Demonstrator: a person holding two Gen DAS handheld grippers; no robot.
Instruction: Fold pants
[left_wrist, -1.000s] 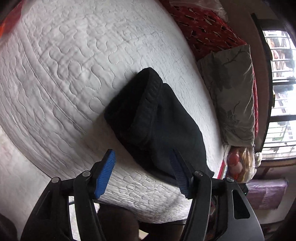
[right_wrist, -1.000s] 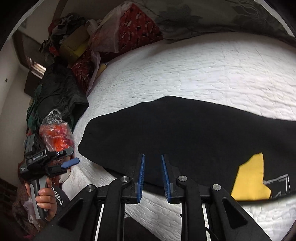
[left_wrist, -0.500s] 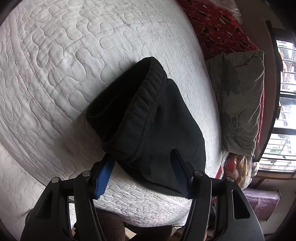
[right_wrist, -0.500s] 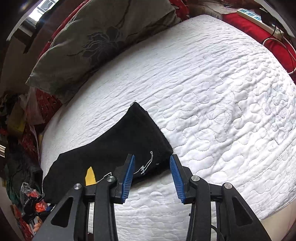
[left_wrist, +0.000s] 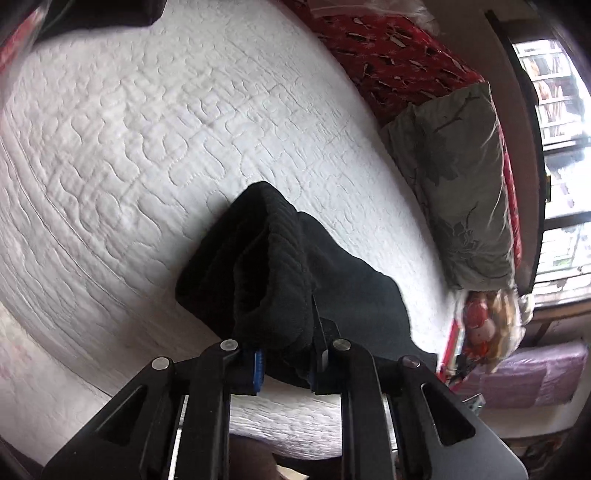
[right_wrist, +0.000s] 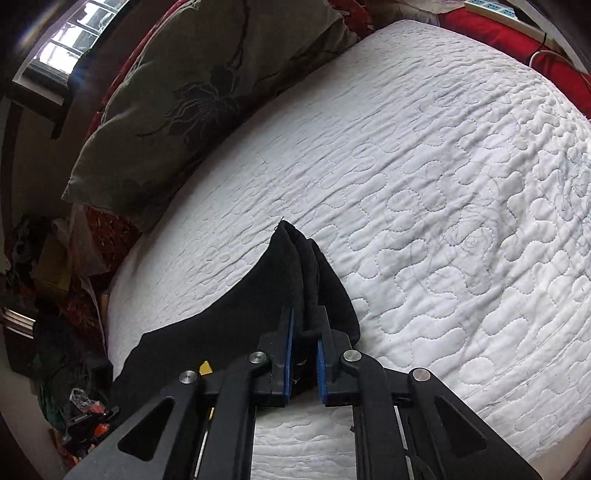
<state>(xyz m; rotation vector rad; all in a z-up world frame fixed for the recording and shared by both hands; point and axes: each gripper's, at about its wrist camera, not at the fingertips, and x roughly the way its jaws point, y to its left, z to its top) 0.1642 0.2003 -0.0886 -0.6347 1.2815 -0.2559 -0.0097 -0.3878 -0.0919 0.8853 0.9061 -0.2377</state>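
Both of your grippers had just closed on the black pants (left_wrist: 332, 295): left gripper (left_wrist: 286, 363) at the waistband, right gripper (right_wrist: 304, 356) at the other end, over the bed (right_wrist: 443, 184).

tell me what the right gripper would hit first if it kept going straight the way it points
The right gripper is already clamped on the black pants, so that bunched fabric comes first. Just past its tip lies the white quilt, probably next, though depth is unclear.

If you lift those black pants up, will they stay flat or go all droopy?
Probably droopy. The black pants already bunch and fold where the left gripper and the right gripper, jaws just closed, pinch them. The fabric looks thick and fuzzy, so it likely won't slip out, and should sag between the grips over the white quilt.
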